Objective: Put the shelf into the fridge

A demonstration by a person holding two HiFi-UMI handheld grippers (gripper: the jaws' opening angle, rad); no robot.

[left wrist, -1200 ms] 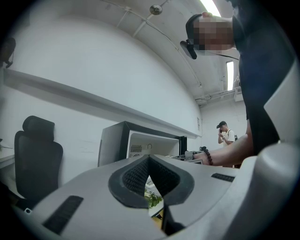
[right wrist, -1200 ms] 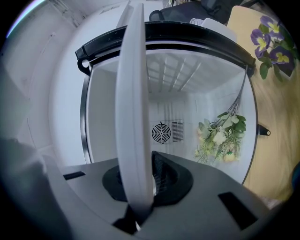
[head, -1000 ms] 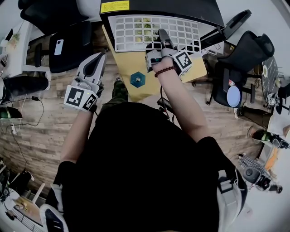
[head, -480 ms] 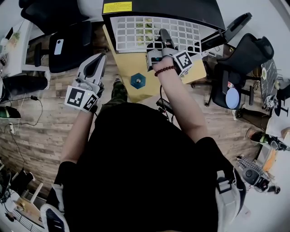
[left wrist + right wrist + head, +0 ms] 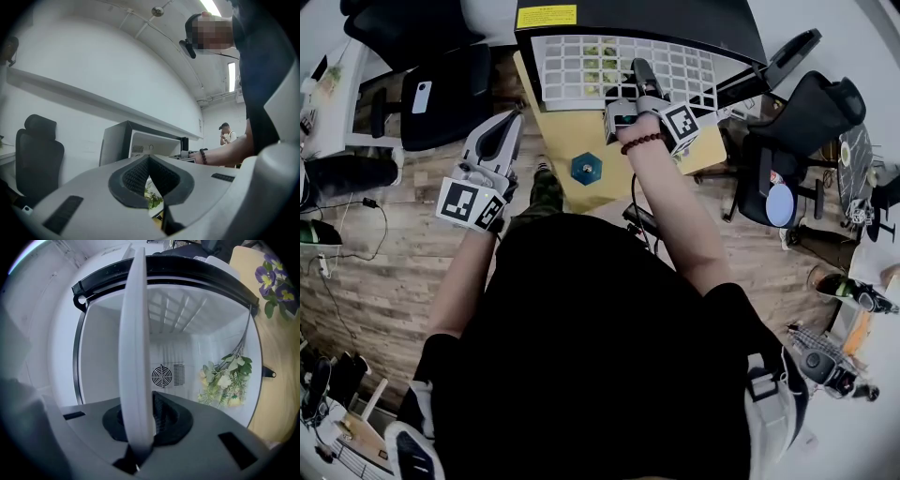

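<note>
The white wire-grid shelf lies flat at the mouth of the black mini fridge, its far edge under the fridge's top. My right gripper is shut on the shelf's near edge. In the right gripper view the shelf shows edge-on as a white band clamped in the right gripper, with the open white fridge cavity behind it. My left gripper hangs in the air left of the fridge, shut and empty; in its own view the left gripper has its pads touching.
A bunch of artificial flowers lies inside the fridge at the right. The fridge stands on a yellow table with a blue hexagonal object. The fridge door stands open to the right. Black office chairs flank the table.
Hardly anything: the right gripper stays clamped on the shelf at the fridge mouth, and the left gripper has drifted very slightly.
</note>
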